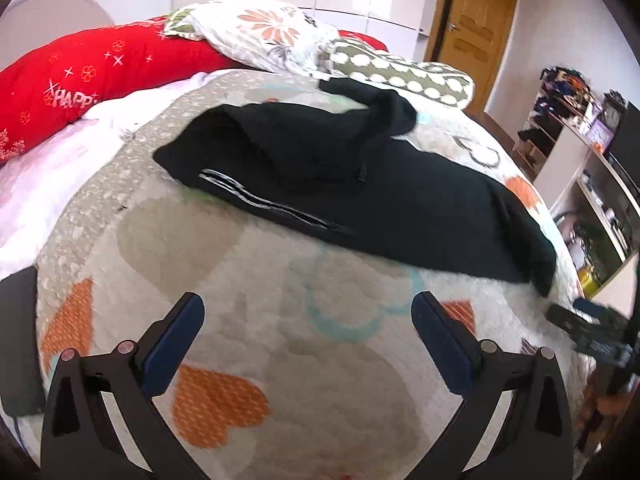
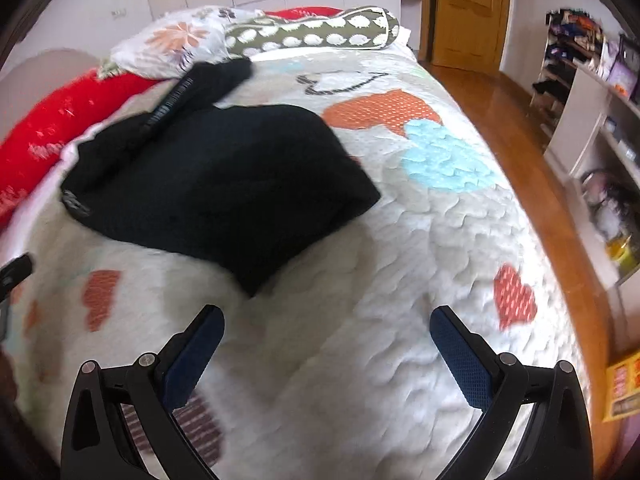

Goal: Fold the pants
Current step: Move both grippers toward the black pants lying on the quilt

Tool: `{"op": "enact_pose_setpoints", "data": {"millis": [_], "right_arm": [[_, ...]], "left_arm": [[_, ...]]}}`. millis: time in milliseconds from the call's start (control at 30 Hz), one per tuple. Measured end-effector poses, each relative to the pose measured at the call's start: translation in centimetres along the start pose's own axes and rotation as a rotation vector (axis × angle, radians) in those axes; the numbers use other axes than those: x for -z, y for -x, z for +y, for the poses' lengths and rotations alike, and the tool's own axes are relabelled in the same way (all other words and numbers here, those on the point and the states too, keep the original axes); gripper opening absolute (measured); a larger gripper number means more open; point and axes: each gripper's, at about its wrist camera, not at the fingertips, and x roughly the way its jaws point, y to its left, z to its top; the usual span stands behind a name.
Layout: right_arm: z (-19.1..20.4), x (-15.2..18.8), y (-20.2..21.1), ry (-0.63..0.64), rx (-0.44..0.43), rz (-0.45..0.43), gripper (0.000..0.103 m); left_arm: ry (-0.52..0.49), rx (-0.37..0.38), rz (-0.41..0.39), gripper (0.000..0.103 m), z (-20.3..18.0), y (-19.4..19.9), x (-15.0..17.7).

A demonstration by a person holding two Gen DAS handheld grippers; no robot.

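Observation:
Black pants (image 1: 340, 184) with white side stripes lie partly folded on the heart-patterned bedspread (image 1: 260, 280); one part trails toward the pillows. My left gripper (image 1: 308, 312) is open and empty above the bedspread, short of the pants' near edge. In the right wrist view the pants (image 2: 224, 184) lie ahead and to the left. My right gripper (image 2: 328, 324) is open and empty, just short of the pants' nearest corner. The other gripper shows at the right edge of the left wrist view (image 1: 588, 328).
A red pillow (image 1: 92, 76), a floral pillow (image 1: 260, 32) and a green dotted bolster (image 1: 404, 74) lie at the bed's head. Shelves with clutter (image 2: 600, 128) stand along the right wall past a wooden floor (image 2: 532, 168). A door (image 2: 468, 8) stands at the back.

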Motion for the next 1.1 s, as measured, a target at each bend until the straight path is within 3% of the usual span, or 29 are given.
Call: {"op": "enact_pose_setpoints", "data": {"millis": [100,200,567,1100], "right_arm": [[0.4,0.3,1.3,-0.047,-0.12,-0.019,0.103],[1.2,0.2,1.2,-0.043,-0.187,-0.02,0.103],[2.4,-0.9,-0.6,-0.047,-0.194,-0.005,0.103],[3.4,-1.3,-1.6,-0.049,-0.201,-0.005,0.103]], "left_arm": [[0.043,0.008,-0.001,0.103,1.5,-0.7,-0.9],[0.089,-0.004,0.003,0.103,3.4,-1.7,-1.9],[0.158,-0.081,-0.003,0.103,7.8,-4.2,-4.1],[0.178,-0.085,0.009,0.103,9.4,-6.0,-5.2]]}}
